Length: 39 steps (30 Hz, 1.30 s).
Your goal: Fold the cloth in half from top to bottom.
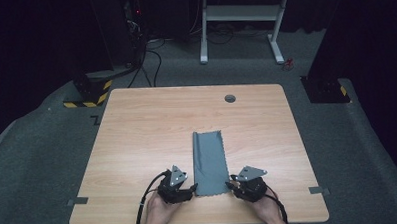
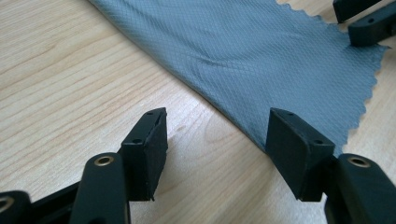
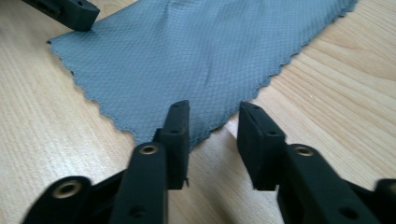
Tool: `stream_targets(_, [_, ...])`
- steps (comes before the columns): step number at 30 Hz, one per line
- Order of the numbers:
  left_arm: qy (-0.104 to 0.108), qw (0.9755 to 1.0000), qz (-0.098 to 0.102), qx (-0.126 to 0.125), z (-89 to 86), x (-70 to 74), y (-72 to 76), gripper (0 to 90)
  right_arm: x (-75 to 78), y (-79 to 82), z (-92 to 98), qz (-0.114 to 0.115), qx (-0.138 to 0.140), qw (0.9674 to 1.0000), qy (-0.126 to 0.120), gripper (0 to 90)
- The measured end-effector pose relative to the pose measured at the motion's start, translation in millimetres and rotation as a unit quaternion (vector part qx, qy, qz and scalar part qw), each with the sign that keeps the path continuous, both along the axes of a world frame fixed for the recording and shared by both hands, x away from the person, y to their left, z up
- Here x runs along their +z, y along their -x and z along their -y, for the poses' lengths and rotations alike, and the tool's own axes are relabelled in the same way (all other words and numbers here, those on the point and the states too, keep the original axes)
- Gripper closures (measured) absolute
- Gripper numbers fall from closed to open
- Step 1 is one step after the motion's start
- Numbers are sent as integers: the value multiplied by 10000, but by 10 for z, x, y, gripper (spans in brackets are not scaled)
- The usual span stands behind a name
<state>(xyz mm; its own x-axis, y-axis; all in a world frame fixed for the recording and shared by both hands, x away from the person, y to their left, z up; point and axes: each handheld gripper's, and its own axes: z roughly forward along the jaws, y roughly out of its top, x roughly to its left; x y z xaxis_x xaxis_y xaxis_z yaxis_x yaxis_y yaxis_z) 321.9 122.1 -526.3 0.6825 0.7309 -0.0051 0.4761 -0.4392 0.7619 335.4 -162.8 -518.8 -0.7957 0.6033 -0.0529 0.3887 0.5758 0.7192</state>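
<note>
Cloth (image 1: 210, 162) lies on table (image 1: 137, 139) between both hand-held grippers.

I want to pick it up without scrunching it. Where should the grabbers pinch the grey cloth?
Probably at its two near corners. The cloth lies flat in a long strip, zigzag end nearest. The left gripper and right gripper sit open at those corners, so each could slide in low from its own side.

Both hands come in from the near edge of the table, one on either side of the grey cloth (image 1: 209, 161). The left gripper (image 1: 189, 188) sits at the cloth's near left corner, jaws spread wide with nothing between them. The right gripper (image 1: 232, 183) sits at the near right corner, jaws narrower, seemingly straddling the cloth's tip without pinching it.
</note>
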Motion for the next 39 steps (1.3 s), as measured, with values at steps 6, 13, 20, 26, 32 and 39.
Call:
stream_targets(6, [32, 9999, -101, -56, -58, 73, -74, 456, 65, -125, 42, -35, -65, 9992, -405, 804])
stream_targets(13, [63, 9995, 15, -311, 271, 207, -555, 459, 85, -524, -159, 31, -236, 9991, -357, 827])
stream_targets(20, [-86, 9998, -78, 189, 297, 112, -1038, 467, 51, -823, -362, 15, -479, 9982, -346, 826])
stream_targets(26, [-178, 9975, -180, 654, 159, 71, -1317, 474, 17, -1008, -420, -69, -627, 9979, -157, 821])
stream_targets(32, [15, 9939, -152, 1093, 5, 38, -1434, 489, -13, -1126, -335, -121, -809, 9965, -191, 797])
stream_targets(39, [-208, 9931, -285, 1118, 54, 86, -1545, 488, -17, -1302, -332, -175, -1113, 9933, -266, 764])
